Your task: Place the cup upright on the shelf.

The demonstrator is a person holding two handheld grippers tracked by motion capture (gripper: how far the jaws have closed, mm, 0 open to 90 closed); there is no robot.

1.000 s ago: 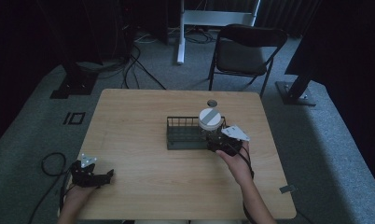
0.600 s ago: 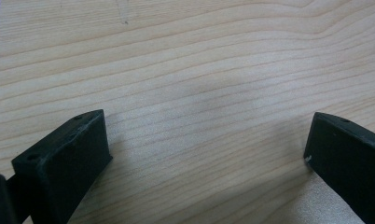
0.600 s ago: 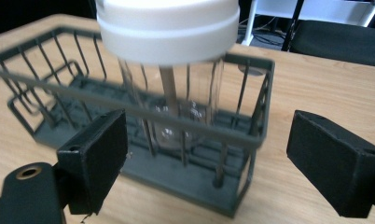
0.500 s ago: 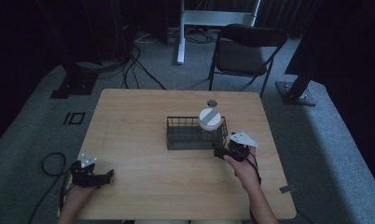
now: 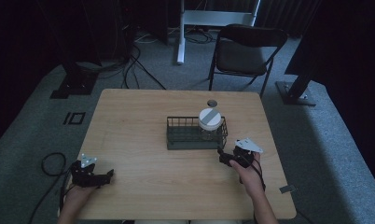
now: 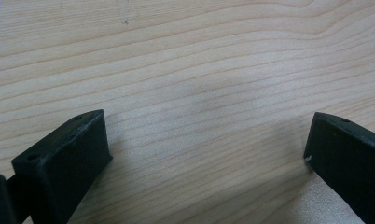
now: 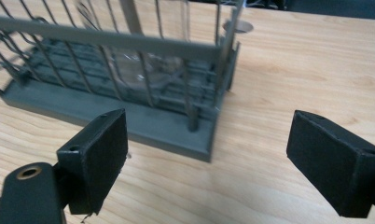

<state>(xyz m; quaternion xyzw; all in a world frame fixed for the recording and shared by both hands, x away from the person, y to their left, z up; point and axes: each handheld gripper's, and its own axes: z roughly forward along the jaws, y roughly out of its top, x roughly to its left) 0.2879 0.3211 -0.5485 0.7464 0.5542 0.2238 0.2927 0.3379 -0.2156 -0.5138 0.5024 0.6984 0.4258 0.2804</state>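
A dark wire basket (image 5: 196,133) with a solid flat base sits mid-desk (image 5: 139,121) on pale wood grain, holding a clear, white-lidded jar (image 5: 210,122). The right hand-held gripper (image 5: 232,157) gapes empty just beside it; the left hand-held gripper (image 5: 90,173) rests wide apart, empty, near the desk's corner.

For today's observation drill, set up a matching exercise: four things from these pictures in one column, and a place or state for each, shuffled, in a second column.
Things:
1. jar
2. basket
3. left gripper
4. chair

Places or states:
A. on the floor beyond the table
B. open, near the table's front left corner
C. at the table's middle, made of dark wire
D. standing in the basket's right end

Pairs: 1-D, 2-C, 3-B, 4-A
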